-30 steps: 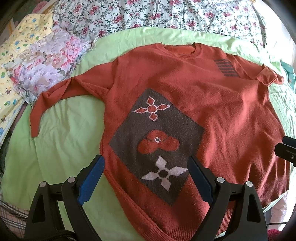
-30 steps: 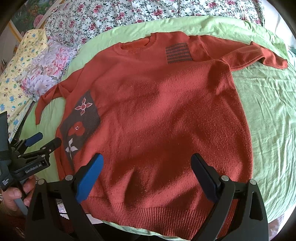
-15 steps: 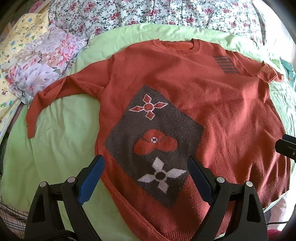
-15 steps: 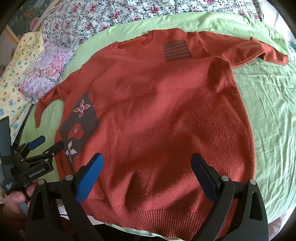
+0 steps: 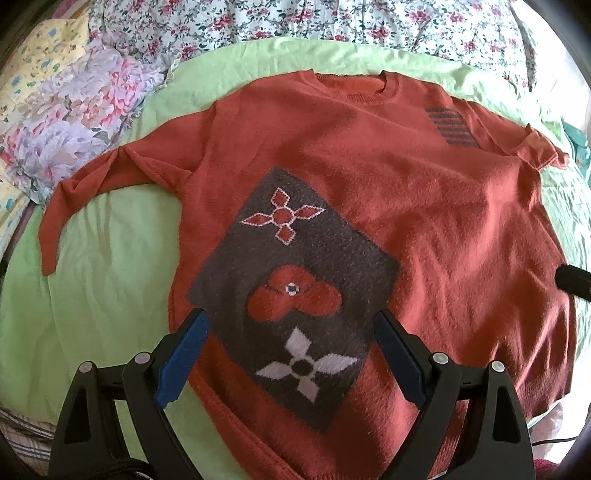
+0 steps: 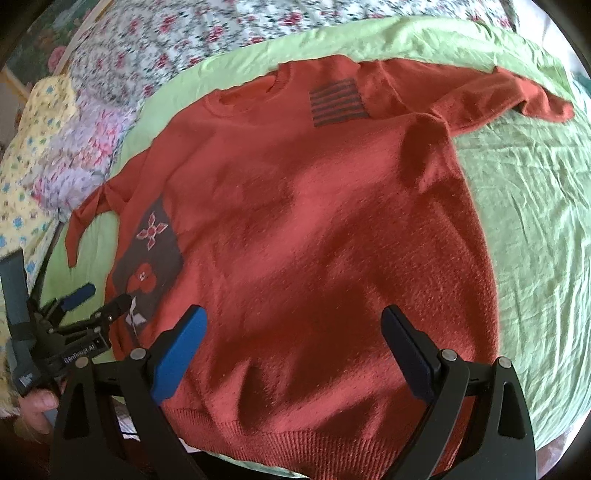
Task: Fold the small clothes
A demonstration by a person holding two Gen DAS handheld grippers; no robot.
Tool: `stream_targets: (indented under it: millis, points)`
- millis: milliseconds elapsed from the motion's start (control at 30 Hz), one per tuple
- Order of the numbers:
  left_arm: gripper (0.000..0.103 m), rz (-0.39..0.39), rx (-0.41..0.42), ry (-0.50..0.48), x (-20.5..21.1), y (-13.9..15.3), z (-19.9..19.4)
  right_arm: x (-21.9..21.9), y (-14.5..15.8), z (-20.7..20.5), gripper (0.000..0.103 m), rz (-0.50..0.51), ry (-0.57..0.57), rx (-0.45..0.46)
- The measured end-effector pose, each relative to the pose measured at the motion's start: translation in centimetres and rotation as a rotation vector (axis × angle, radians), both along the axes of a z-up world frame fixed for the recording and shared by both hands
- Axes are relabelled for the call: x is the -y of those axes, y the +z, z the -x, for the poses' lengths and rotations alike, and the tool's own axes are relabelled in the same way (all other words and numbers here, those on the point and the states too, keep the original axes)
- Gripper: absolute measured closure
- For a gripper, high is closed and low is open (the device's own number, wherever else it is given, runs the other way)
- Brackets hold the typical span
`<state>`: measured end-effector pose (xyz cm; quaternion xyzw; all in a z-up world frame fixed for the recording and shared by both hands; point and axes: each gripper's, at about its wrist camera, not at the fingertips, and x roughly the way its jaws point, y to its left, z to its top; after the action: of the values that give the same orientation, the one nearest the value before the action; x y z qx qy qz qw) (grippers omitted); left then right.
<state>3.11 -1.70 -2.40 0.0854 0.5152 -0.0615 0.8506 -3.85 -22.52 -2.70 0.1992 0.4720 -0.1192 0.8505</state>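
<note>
A rust-red knitted sweater (image 5: 424,192) lies flat, front up, on a light green sheet (image 5: 110,295). It has a dark brown patch with flower motifs (image 5: 295,288) and a small striped patch (image 5: 450,125). Both sleeves are spread out to the sides. My left gripper (image 5: 291,350) is open and empty, hovering above the flower patch near the hem. My right gripper (image 6: 295,347) is open and empty above the plain lower part (image 6: 332,258) of the sweater. The left gripper also shows in the right wrist view (image 6: 99,301) at the far left.
A floral quilt (image 5: 295,22) lies behind the sweater. Folded floral and yellow patterned cloths (image 5: 74,122) are piled at the left. The green sheet extends to the right of the sweater (image 6: 535,221).
Both grippers have moved slightly closer over the sweater's lower part. The sweater has not moved and both grippers stay open.
</note>
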Motion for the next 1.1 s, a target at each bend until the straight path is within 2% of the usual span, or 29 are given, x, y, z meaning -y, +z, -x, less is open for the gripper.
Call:
stream_targets:
  millis: [200,333,533,733,900,1100]
  points:
    - [0.012,0.007,-0.028,0.019,0.2,-0.4,-1.5,4.0,0.8,-0.1,0.008,-0.022,-0.091,0.014]
    - [0.012,0.027,-0.035,0.036,0.5,-0.1,-3.6,8.3,1.9,0.2,0.008,-0.026,-0.186,0.037]
    - [0.012,0.050,0.008,0.060,1.0,1.3,-7.7,17.9,3.3,2.2,0.008,-0.076,-0.399,0.094]
    - [0.012,0.100,0.037,0.085,2.3,2.8,-12.3,27.6,5.7,3.9,0.008,-0.040,-0.575,0.129]
    - [0.012,0.084,0.058,0.101,4.0,3.2,-16.0,34.5,6.9,3.6,0.015,-0.024,-0.681,0.153]
    - [0.012,0.059,0.042,0.117,5.9,1.8,-19.4,42.0,6.7,3.1,0.020,-0.024,-0.800,0.179]
